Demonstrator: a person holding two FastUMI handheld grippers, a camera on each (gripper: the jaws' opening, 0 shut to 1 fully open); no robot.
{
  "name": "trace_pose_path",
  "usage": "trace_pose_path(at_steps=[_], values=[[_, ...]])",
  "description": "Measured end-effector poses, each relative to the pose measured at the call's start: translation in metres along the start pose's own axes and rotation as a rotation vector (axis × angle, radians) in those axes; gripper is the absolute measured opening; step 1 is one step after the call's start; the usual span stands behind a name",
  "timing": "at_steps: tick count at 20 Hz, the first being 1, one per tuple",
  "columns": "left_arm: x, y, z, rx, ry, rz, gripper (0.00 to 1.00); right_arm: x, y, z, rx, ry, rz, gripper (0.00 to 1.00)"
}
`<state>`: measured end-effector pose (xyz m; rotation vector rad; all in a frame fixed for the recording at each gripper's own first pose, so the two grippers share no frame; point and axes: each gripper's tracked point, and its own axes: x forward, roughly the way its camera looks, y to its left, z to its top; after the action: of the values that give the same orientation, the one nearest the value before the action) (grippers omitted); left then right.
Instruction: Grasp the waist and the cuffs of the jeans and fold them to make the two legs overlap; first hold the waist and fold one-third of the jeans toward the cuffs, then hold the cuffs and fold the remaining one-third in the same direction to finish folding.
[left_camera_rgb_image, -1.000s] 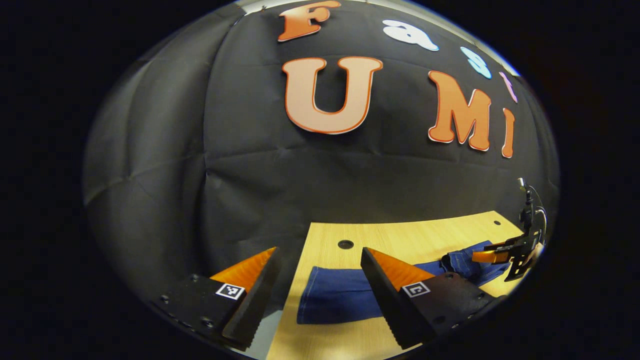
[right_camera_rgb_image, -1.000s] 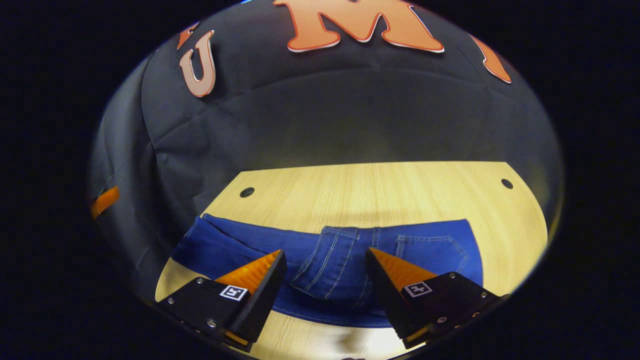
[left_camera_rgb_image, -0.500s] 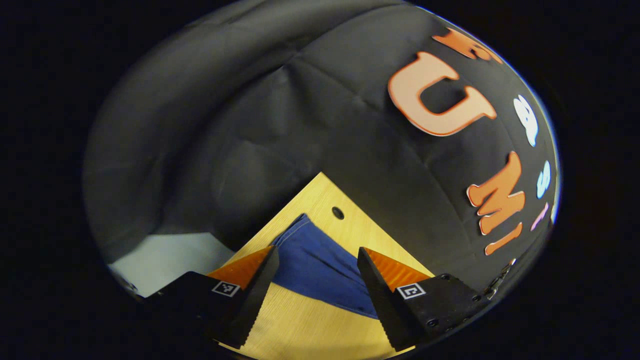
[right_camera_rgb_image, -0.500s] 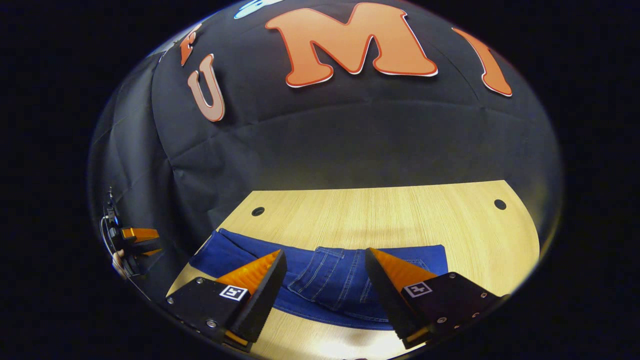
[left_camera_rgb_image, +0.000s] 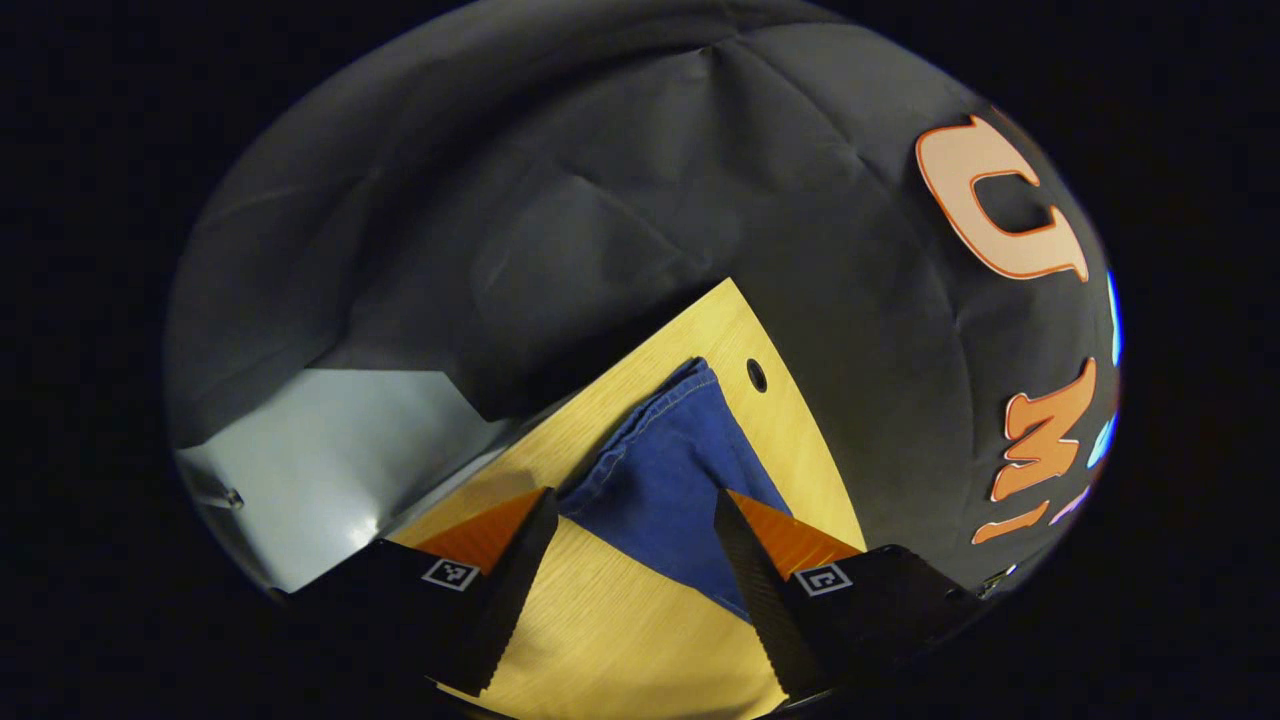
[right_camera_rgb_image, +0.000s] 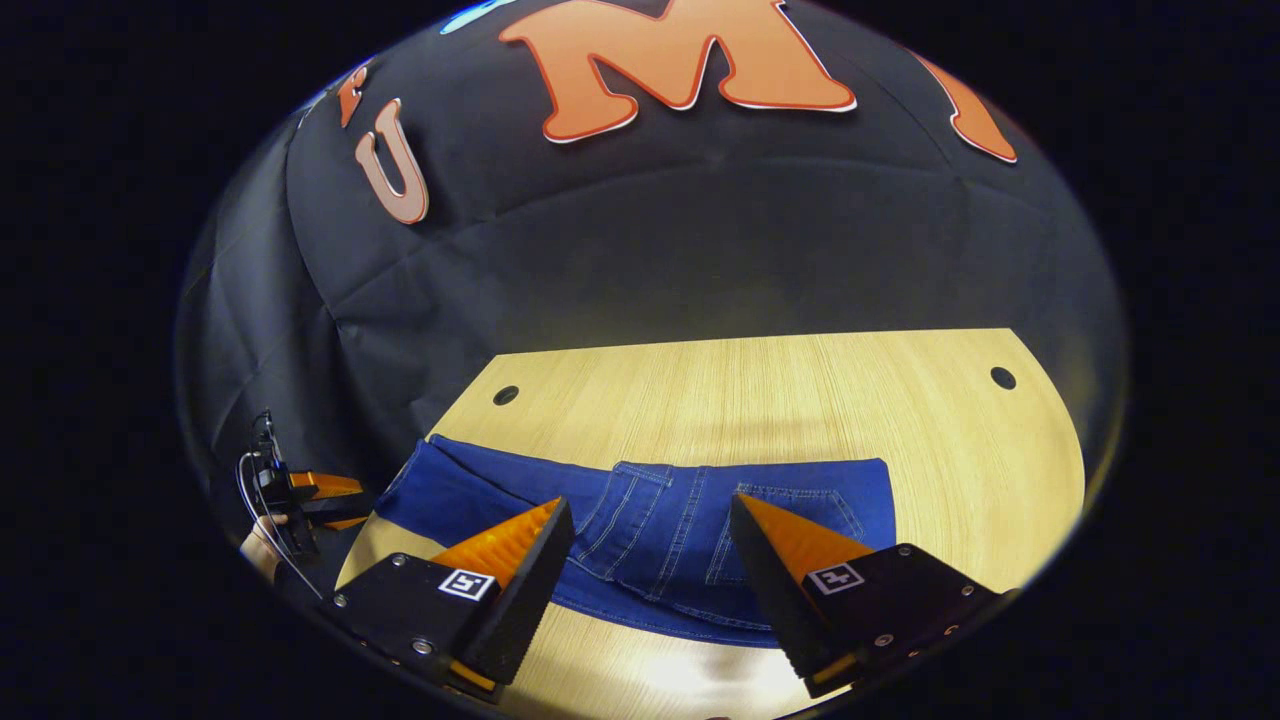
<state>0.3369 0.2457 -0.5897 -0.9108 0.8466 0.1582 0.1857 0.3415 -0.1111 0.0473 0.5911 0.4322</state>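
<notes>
The dark-blue denim jeans (right_camera_rgb_image: 640, 520) lie flat along the pale wooden counter (right_camera_rgb_image: 760, 390), legs seemingly already overlapped, the waist-and-pocket end before the right gripper (right_camera_rgb_image: 650, 560) and the cuff end before the left gripper (left_camera_rgb_image: 630, 560). Both grippers' fingers are spread and hold nothing. I judge the waist fold is next, so the right fingers must descend and clamp the waistband.

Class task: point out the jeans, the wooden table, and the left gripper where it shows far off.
jeans (right_camera_rgb_image: 660, 515): right gripper view, seat panel.
wooden table (right_camera_rgb_image: 780, 395): right gripper view, bare top.
left gripper (right_camera_rgb_image: 335, 497): right gripper view, between its fingertips.
</notes>
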Motion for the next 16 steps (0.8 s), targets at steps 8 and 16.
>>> trace_pose_path(at_steps=[8, 16], values=[[0.035, -0.011, 0.003, -0.038, -0.014, 0.028, 0.98, 0.002, -0.014, 0.002, 0.05, 0.006, -0.023, 0.98], [0.102, -0.048, -0.016, -0.03, 0.019, 0.045, 0.21, 0.002, -0.026, 0.006, 0.06, 0.004, -0.039, 0.98]])
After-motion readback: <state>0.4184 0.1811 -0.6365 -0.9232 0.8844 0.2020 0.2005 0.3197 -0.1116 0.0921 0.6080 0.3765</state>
